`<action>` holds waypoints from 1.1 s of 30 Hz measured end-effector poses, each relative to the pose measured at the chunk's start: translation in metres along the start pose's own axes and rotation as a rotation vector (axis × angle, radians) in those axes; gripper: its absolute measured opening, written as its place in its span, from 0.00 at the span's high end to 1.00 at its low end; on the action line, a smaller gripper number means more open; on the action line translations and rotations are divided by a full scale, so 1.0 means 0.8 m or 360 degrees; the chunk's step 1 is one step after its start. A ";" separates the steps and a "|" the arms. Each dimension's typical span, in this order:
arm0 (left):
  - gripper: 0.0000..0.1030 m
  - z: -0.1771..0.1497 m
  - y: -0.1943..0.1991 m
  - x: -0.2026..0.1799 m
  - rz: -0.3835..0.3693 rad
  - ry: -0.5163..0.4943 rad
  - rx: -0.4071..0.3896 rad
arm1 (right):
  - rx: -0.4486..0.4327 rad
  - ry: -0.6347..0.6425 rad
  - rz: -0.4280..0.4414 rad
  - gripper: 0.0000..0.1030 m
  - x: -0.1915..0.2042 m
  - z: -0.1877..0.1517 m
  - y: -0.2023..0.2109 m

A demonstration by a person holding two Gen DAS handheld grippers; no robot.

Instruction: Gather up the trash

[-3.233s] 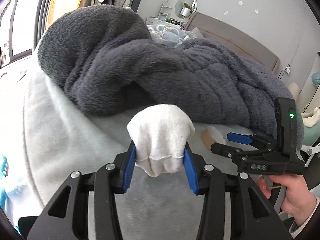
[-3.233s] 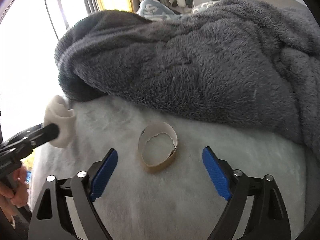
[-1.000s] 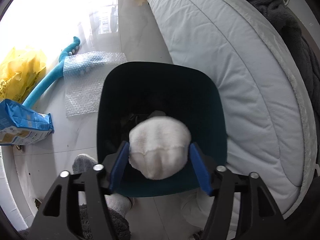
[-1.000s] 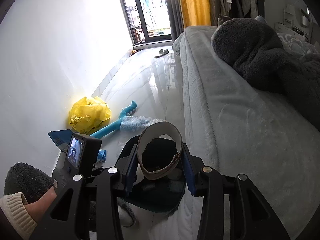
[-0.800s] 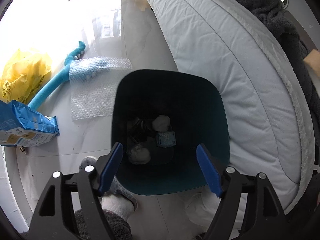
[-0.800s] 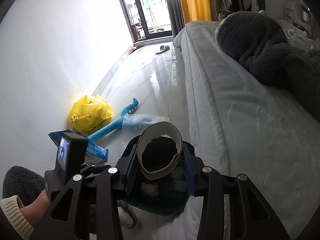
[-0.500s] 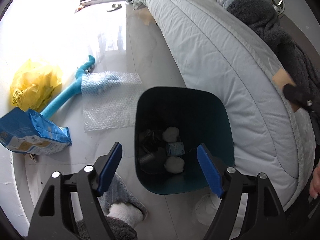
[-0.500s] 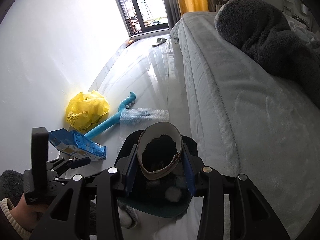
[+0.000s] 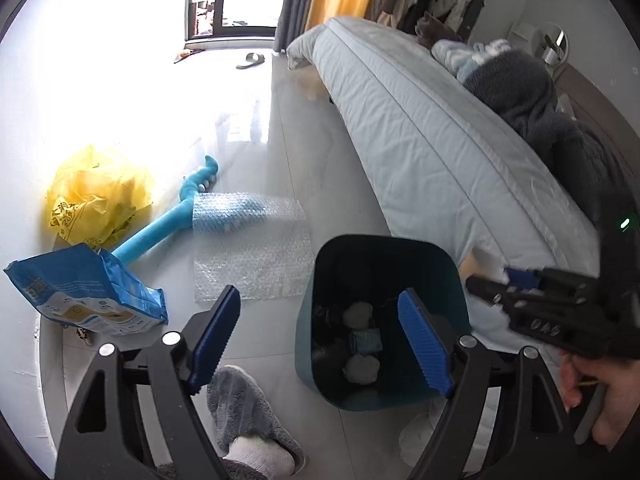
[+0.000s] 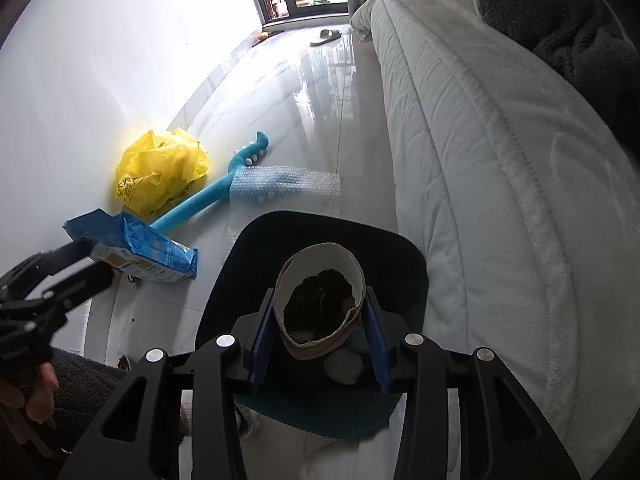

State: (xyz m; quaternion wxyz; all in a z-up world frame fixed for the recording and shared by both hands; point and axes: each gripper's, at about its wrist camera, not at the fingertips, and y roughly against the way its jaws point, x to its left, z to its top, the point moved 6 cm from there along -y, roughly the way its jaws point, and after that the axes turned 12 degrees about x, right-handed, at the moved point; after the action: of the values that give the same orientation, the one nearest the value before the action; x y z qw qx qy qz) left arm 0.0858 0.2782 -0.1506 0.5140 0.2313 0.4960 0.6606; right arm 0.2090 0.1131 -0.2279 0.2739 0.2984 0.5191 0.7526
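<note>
Now the right gripper (image 10: pixel 320 344) has its fingers clamped on a torn cardboard ring (image 10: pixel 320 304), held right above the dark teal bin (image 10: pixel 408 264) beside the bed (image 10: pixel 500 160). The left gripper (image 9: pixel 320 340), just been opening, has fingers spread wide with nothing between them, over the bin's near-left rim. White wads (image 9: pixel 361 367) lie inside the bin. Bubble wrap (image 9: pixel 252 248), blue bag (image 9: pixel 80 296) and yellow bag (image 9: pixel 100 196) sit on the floor left of the bin.
</note>
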 end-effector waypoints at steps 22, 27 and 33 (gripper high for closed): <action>0.09 0.028 0.101 -0.031 0.0031 -0.0130 -0.0503 | 0.0224 -0.0010 -0.0039 0.39 -0.007 -0.002 -0.083; 0.08 0.019 0.128 -0.053 0.0058 -0.0235 -0.0578 | 0.0195 -0.0041 -0.0028 0.28 -0.008 0.004 -0.069; 0.05 0.002 0.158 -0.071 0.0057 -0.0237 -0.0650 | 0.0088 -0.0070 0.0016 0.24 -0.008 0.001 -0.022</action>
State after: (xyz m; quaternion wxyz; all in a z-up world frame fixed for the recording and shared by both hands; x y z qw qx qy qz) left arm 0.0513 0.2295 -0.0254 0.5736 0.1791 0.3085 0.7374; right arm 0.2159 0.1145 -0.2454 0.2730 0.3250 0.5320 0.7327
